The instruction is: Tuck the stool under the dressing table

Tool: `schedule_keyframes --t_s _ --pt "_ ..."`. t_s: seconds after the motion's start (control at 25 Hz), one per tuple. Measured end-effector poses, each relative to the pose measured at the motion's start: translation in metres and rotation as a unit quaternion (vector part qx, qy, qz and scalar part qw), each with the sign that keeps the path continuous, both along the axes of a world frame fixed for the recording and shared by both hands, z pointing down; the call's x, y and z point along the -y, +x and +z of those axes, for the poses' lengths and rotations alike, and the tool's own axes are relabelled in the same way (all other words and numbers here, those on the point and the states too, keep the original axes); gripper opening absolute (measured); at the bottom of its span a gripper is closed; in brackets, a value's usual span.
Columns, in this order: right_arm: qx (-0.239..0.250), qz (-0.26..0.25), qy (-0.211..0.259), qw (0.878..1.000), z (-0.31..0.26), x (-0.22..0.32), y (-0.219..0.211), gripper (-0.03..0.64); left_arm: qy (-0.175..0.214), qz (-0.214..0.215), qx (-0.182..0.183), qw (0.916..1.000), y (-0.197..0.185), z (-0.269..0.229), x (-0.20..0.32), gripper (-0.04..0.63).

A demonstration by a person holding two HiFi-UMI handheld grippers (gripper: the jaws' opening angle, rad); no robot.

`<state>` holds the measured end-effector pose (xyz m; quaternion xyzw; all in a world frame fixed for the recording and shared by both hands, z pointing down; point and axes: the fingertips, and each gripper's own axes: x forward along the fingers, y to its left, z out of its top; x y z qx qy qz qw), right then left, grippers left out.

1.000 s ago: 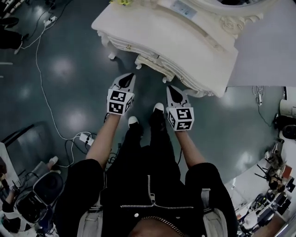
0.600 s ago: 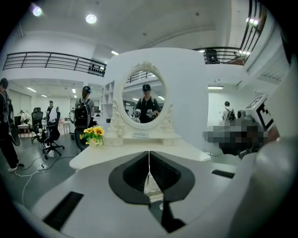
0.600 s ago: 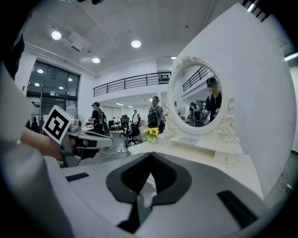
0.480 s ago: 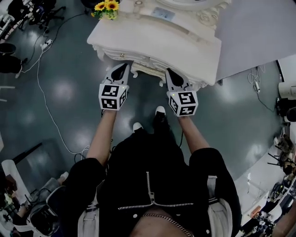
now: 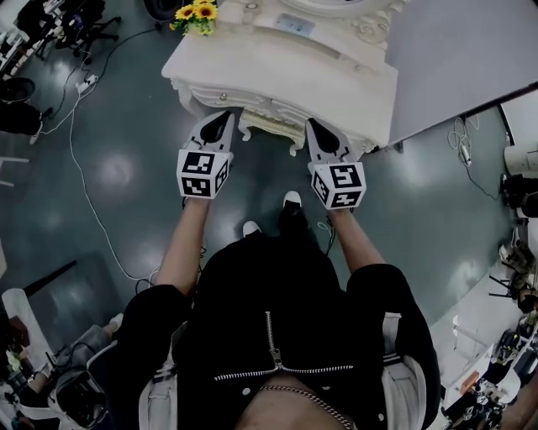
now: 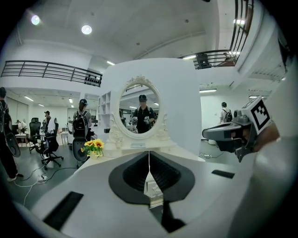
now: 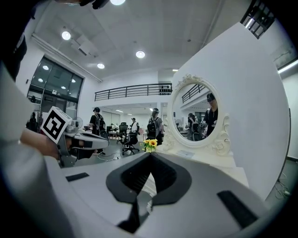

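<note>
The white carved dressing table (image 5: 277, 67) stands straight ahead of me, with its oval mirror (image 6: 139, 114) on top. No stool shows in any view; the space under the table is hidden. My left gripper (image 5: 224, 117) is held level before the table's front edge, on the left, jaws shut and empty. My right gripper (image 5: 312, 126) hangs beside it on the right, also shut with nothing in it. In the left gripper view the left gripper (image 6: 149, 152) points at the table front; in the right gripper view the right gripper (image 7: 150, 154) does the same.
A pot of sunflowers (image 5: 195, 13) sits on the table's left end. A white cable (image 5: 80, 168) and a power strip lie on the dark floor to the left. A grey partition (image 5: 454, 59) stands behind the table. Office chairs (image 5: 76, 21) and people (image 6: 81, 123) are further off.
Both grippers have risen from near the floor to the level of the table's front edge. The head view has tilted up, bringing the sunflowers into sight.
</note>
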<state>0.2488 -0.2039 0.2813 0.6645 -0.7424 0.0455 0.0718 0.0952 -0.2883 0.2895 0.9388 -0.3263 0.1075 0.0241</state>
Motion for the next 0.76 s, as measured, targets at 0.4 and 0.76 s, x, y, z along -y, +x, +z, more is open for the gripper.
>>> schedule_keyframes --t_s 0.4,0.76 --pt "0.001 0.002 0.009 1.000 0.000 -0.011 -0.005 0.005 0.005 0.003 -0.003 1.0000 -0.003 -0.001 -0.015 0.023" --pt "-0.005 0.000 0.009 1.000 -0.003 -0.011 -0.004 0.006 0.005 -0.002 -0.009 0.9999 -0.003 -0.002 -0.013 0.023"
